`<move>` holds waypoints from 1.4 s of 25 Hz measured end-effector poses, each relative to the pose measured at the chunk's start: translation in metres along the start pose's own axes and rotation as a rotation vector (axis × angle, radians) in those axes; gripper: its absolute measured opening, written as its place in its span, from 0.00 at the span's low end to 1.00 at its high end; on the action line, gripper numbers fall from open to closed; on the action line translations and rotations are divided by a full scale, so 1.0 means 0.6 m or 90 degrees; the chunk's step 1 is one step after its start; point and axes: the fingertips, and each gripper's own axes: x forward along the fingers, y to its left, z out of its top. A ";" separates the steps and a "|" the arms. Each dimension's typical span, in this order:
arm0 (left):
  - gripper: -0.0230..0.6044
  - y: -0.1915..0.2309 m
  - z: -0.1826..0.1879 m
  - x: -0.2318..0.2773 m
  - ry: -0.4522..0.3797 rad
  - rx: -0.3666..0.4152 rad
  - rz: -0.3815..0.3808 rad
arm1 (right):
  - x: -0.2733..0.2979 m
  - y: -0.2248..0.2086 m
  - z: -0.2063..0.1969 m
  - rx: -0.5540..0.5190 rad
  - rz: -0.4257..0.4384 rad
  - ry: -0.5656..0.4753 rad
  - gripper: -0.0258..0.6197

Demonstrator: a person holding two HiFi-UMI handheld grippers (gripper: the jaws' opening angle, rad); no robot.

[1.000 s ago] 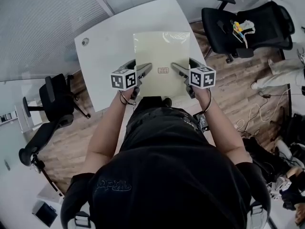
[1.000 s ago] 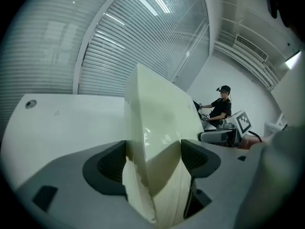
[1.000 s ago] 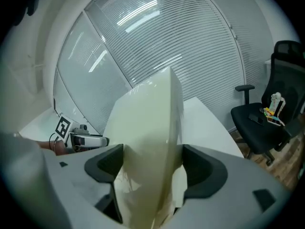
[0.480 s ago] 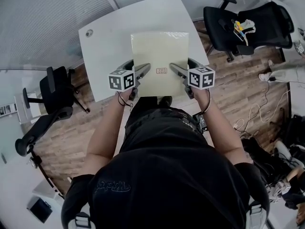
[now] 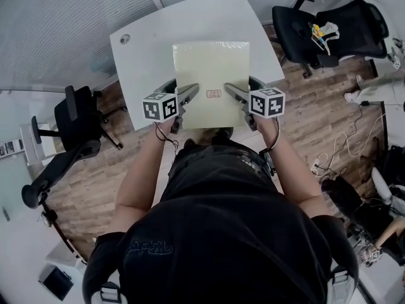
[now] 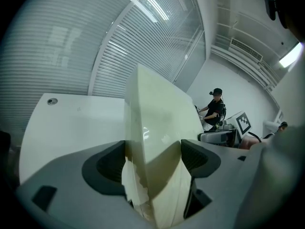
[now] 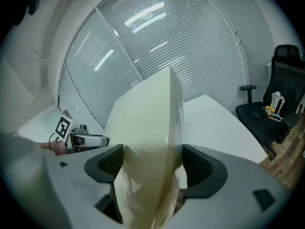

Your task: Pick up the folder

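Observation:
A pale yellow folder [image 5: 212, 75] with a small red label hangs flat above the white table [image 5: 145, 56], held by both sides. My left gripper [image 5: 190, 94] is shut on its left edge, my right gripper [image 5: 231, 92] on its right edge. In the left gripper view the folder [image 6: 157, 142] rises edge-on between the jaws, which close against it. The right gripper view shows the folder [image 7: 147, 147] pinched the same way, with the left gripper [image 7: 81, 140] visible beyond it.
A black office chair [image 5: 329, 33] with a yellow and white item on its seat stands at the right of the table. Two more black chairs [image 5: 69, 138] are at the left. Cables [image 5: 335, 157] lie on the wood floor. A person [image 6: 214, 109] stands in the background.
The folder, held in both grippers, has shifted slightly toward me and more of the table shows beyond it. The grips have not changed.

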 end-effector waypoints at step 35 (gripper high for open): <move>0.63 -0.006 -0.082 -0.234 -0.035 0.043 -0.043 | -0.064 0.233 -0.104 -0.014 -0.032 -0.051 0.63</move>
